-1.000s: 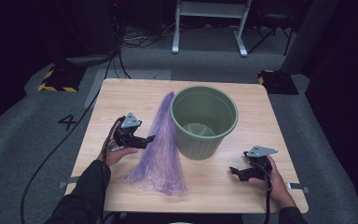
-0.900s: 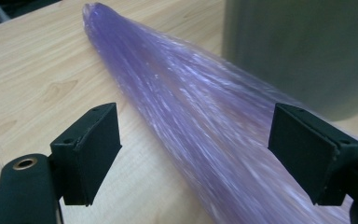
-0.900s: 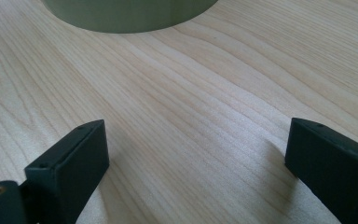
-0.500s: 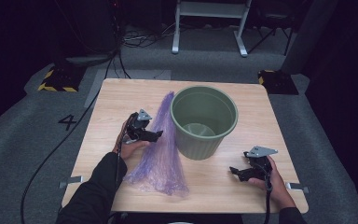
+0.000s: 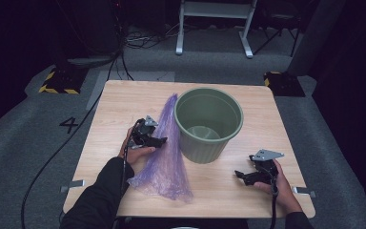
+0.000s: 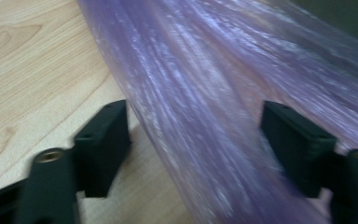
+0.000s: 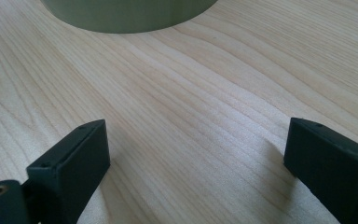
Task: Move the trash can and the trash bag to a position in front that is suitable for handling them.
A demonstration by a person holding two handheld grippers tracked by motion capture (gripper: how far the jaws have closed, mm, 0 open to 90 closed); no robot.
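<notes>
A thin, translucent purple plastic bag (image 5: 164,155) lies flat and crinkled on the pale wooden worktop (image 5: 124,102), left of the frame's centre. It fans wide toward the lower edge and narrows to a twisted point (image 5: 172,98) at the upper end, just beside a green bucket (image 5: 208,124).

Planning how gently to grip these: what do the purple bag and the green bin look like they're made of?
The purple bag looks like thin, translucent plastic film: glossy, finely creased, the wood showing faintly through it. The green bin appears to be rigid moulded plastic with a matte finish and vertical ribs on its wall, though painted metal cannot be ruled out.
</notes>
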